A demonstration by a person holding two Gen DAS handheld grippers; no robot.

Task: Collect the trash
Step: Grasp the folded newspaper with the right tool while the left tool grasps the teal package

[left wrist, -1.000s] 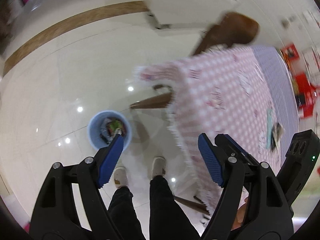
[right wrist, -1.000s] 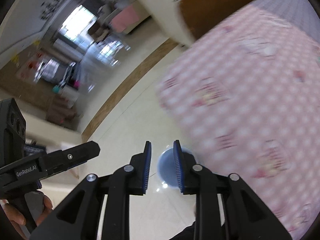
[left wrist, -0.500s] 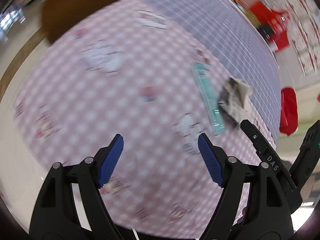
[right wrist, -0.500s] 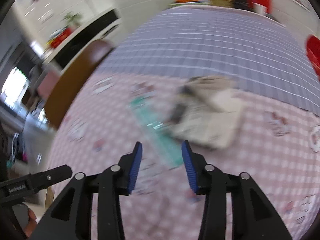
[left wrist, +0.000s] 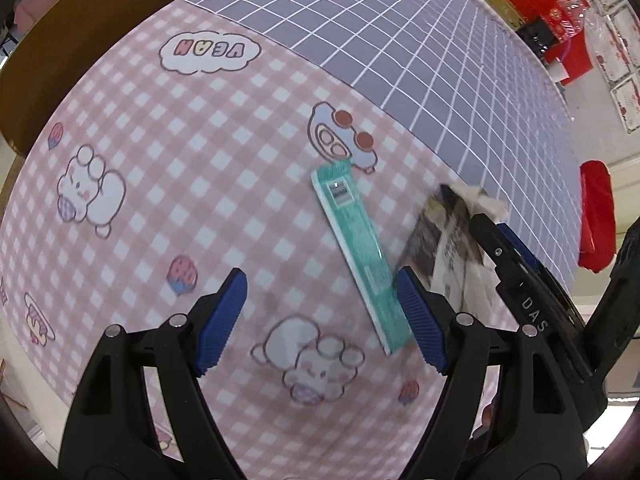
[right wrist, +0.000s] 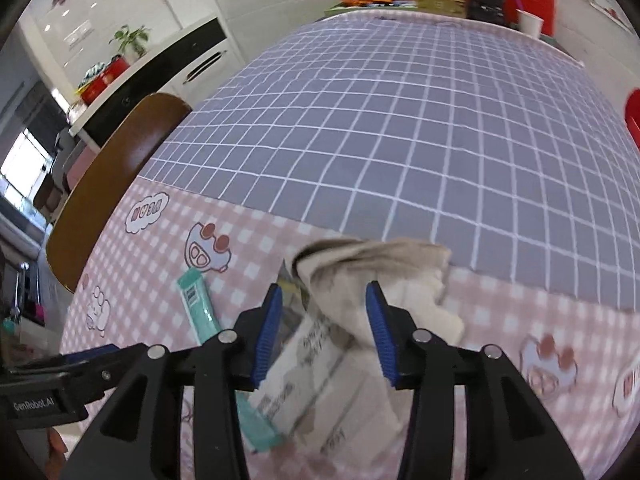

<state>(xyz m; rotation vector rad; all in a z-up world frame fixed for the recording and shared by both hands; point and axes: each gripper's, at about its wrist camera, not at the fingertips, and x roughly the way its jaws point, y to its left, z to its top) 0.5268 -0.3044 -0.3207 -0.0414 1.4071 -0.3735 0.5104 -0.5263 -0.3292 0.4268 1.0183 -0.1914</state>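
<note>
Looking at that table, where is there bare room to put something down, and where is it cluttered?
The grey grid cloth is bare up to the boxes at its far end. The pink checked cloth is bare between the brown chair back and the teal packet. It is crowded where the packet, the crumpled paper and both grippers meet.
</note>
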